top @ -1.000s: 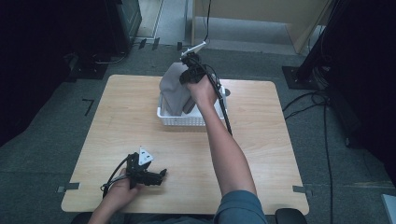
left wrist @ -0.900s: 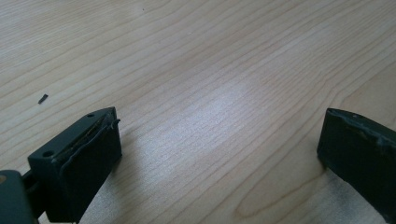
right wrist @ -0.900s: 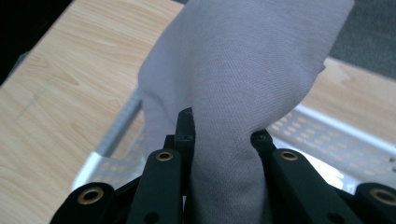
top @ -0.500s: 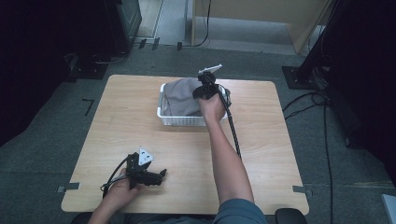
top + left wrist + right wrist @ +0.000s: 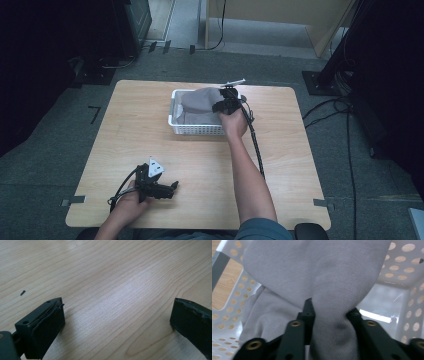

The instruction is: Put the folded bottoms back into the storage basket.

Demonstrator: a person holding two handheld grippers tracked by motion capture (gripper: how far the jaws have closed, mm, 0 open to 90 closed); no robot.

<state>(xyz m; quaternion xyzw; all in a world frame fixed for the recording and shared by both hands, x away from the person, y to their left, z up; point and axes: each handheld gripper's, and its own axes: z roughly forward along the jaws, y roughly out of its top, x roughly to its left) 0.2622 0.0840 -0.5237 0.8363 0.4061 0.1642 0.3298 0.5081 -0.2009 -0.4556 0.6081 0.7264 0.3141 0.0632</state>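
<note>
At lower left my left gripper [image 5: 172,187] rests on the table [image 5: 300,165], jaws apart, empty. At centre, my right gripper [image 5: 220,106] lowers the cloth [image 5: 197,102] into the basket [image 5: 195,130]; its jaws have just been opening, fabric bunched between, probably slackening. Next: release fully, lift clear.

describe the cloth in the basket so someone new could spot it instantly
Start at the wooden table. On its far half sits a white perforated basket, and bunched inside it is the grey cloth. It is the scene's one soft item, with a fold of it between the jaws of the right tool, which have just been opening.
</note>
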